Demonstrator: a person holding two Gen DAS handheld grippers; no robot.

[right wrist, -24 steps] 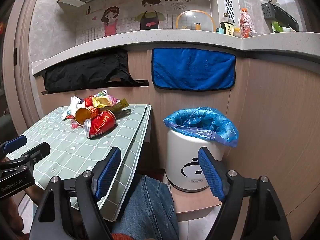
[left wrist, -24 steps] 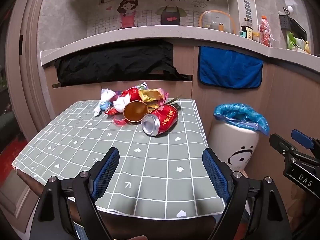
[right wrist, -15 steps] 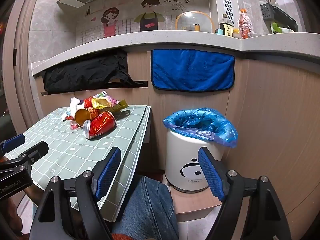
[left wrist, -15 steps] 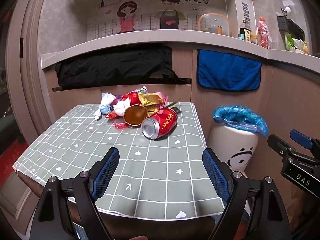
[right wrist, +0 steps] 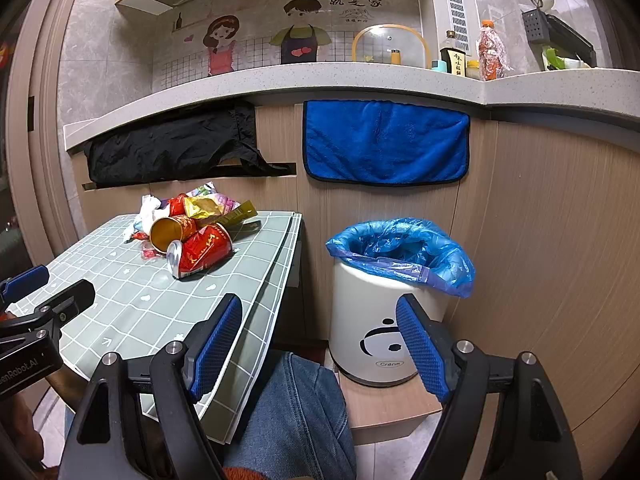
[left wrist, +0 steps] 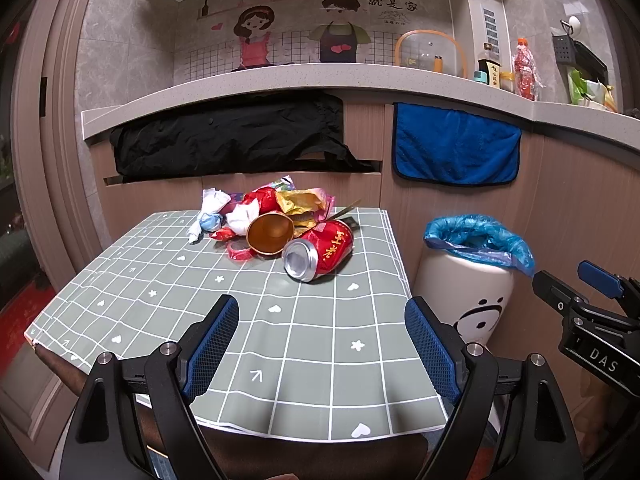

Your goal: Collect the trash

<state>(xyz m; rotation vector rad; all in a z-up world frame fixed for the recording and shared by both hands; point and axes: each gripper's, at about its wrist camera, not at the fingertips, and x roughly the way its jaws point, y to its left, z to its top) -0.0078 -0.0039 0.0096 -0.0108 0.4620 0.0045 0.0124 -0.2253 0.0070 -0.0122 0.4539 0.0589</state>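
Note:
A pile of trash lies at the far side of the green gridded table [left wrist: 304, 336]: a crushed red can [left wrist: 320, 250] on its side, a gold paper cup [left wrist: 270, 234], crumpled white tissues [left wrist: 214, 210] and foil wrappers [left wrist: 304, 200]. The can also shows in the right wrist view [right wrist: 200, 250]. A white bin with a blue liner [left wrist: 476, 276] [right wrist: 396, 280] stands right of the table. My left gripper [left wrist: 320, 332] is open and empty over the table's near half. My right gripper [right wrist: 320, 340] is open and empty, in front of the bin.
A blue towel [right wrist: 384, 140] and a black cloth [left wrist: 228, 136] hang from the counter behind. The bin stands on a low wooden step [right wrist: 384, 404]. A jeans-clad knee [right wrist: 296, 412] is below the right gripper. Bottles [left wrist: 524, 68] stand on the counter.
Both grippers have drifted slightly; the trash pile sits a little lower in the left wrist view. Both stay open and empty.

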